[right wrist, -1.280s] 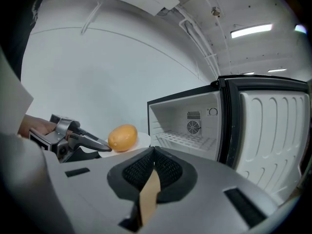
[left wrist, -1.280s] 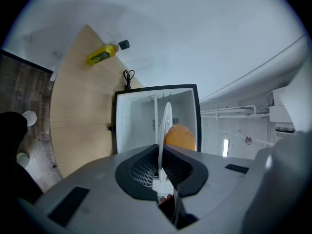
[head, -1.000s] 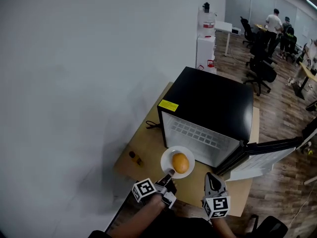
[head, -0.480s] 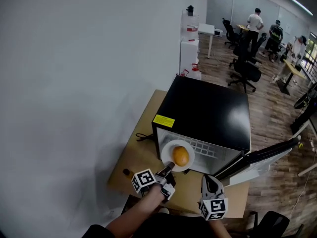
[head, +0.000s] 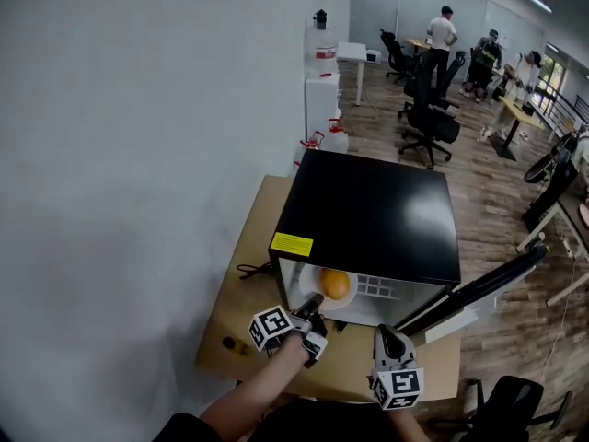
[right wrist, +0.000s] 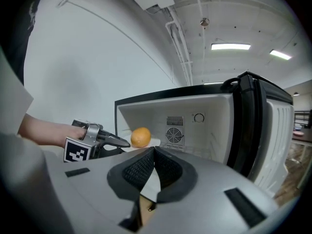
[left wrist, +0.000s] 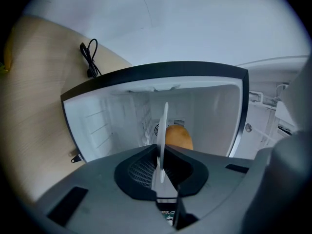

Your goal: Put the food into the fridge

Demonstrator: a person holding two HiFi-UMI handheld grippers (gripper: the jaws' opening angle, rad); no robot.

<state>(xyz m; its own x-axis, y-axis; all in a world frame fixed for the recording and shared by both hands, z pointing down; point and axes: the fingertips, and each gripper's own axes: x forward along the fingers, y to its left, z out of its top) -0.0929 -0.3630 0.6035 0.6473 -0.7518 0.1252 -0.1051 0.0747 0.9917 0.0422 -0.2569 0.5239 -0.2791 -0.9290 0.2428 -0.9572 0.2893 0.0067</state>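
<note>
— Where is the orange?
— The orange (head: 335,284) sits on a white plate (head: 308,295), and the plate is at the mouth of the open fridge (head: 368,215), its far part already inside. Whether it touches the fridge floor, I cannot tell.
— What holds the plate?
— The left gripper (head: 314,305). Its jaws are clenched on the plate's near rim. In the left gripper view the plate shows edge-on between them, with the orange right beside it.
— And the other one?
— The right gripper (head: 390,337) hangs over the table (head: 241,293), just to the right of the left one and in front of the fridge. Its jaws are pressed together with nothing between them.
— How does the fridge stand?
— It is black outside and white inside, and it stands on the table near the white wall (head: 138,155). Its door (head: 492,279) is swung wide to the right. A yellow label (head: 292,244) is on the upper front edge at the left, and a round fan grille (right wrist: 174,135) shows in the back wall.
— Anything else on the table?
— A black cable (head: 250,270) lies left of the fridge. A small dark thing (head: 229,343) lies near the front left corner, too small to name. Far back in the room, people (head: 444,33) stand among desks and office chairs (head: 428,122)
</note>
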